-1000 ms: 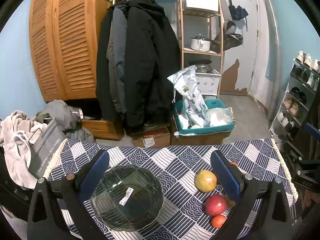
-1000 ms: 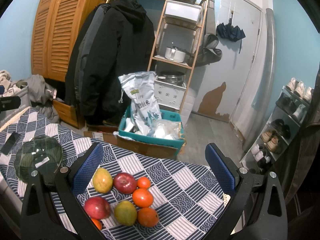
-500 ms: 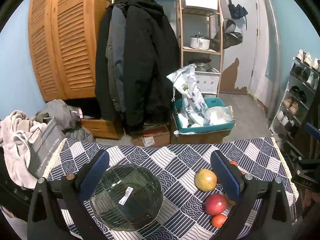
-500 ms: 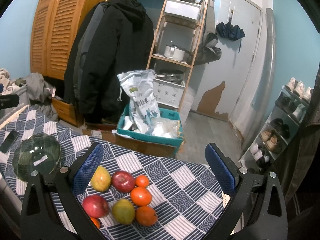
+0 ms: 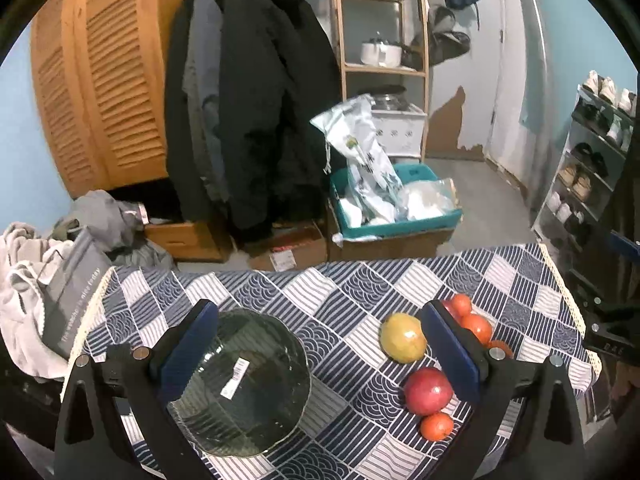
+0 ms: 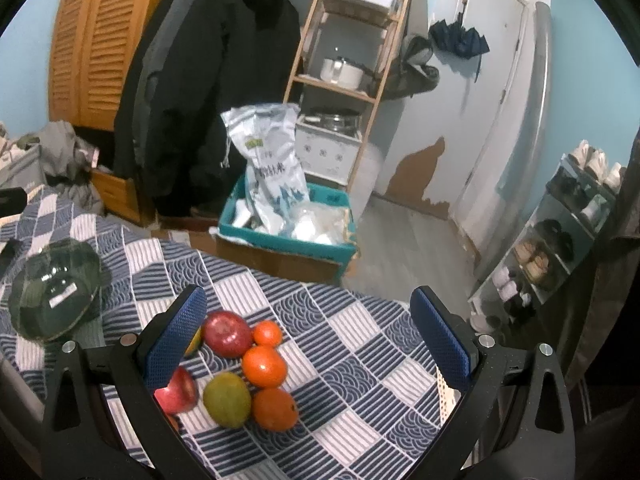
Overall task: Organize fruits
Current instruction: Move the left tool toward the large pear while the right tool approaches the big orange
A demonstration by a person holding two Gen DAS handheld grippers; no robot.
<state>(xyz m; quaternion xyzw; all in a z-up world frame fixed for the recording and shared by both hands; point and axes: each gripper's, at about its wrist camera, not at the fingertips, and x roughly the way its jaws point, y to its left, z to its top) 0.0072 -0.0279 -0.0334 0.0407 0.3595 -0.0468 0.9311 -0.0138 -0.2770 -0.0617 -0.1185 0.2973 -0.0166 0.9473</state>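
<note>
Seven or eight fruits sit clustered on the tabletop, none yet moved. Right wrist view: red apple at the back, a small orange touching it, a larger orange in the middle, a green-yellow mango and another orange nearest the camera, a second red apple partly behind the left finger. A yellow mango shows in the left wrist view.

Change over the last second: the right claw has eased closer over the cluster and tilted slightly; the fruit looms larger between its fingers. Jaws wide apart, nothing held. Judged: approach for a first pick, probably the middle orange or the apple.

Left claw is likewise wide open and empty, hovering above the glass bowl, which lies well apart from the fruit toward the left end and looks to be the destination. Its view has barely shifted.

Room: open checked cloth between bowl and fruit gives a clear path. Fruits touch each other, so a neighbour may roll when one is lifted. Cluster sits near the right tabletop edge; floor and shoe rack lie beyond.
</note>
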